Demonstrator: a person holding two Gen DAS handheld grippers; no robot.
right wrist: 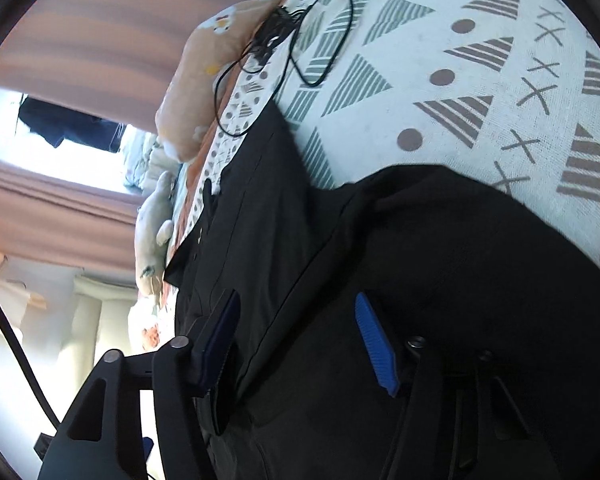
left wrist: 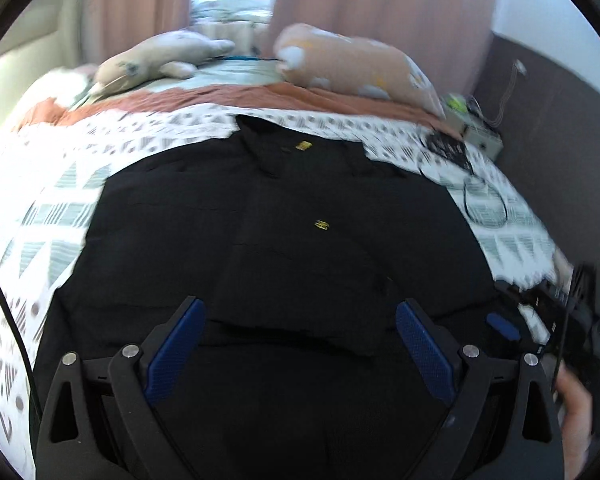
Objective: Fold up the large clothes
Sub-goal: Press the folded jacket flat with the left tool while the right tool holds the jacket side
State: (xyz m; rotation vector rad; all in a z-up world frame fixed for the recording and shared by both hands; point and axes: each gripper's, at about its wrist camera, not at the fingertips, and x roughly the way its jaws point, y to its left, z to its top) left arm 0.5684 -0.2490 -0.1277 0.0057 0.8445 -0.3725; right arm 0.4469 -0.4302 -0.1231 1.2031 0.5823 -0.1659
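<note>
- A bedroom: a bed (left wrist: 40,184) covered by a white spread patterned with triangles, dots and crosses, pink curtains (left wrist: 380,8) behind its far edge.
- One large black garment (left wrist: 268,232) lies spread flat across the middle of the bed, a yellow label near its collar.
- Two soft things lie along the bed's far edge: one beige plush animal (left wrist: 156,60) and one orange pillow (left wrist: 352,64).
- One black cable (right wrist: 312,36) coils near the bed's right edge.
- The left gripper (left wrist: 298,320) hovers above the garment's near hem, fingers spread apart, grasping nothing.
- The right gripper (right wrist: 296,320), turned sideways, has its blue fingers (right wrist: 374,344) spread over the black cloth, nothing clenched between them.
</note>
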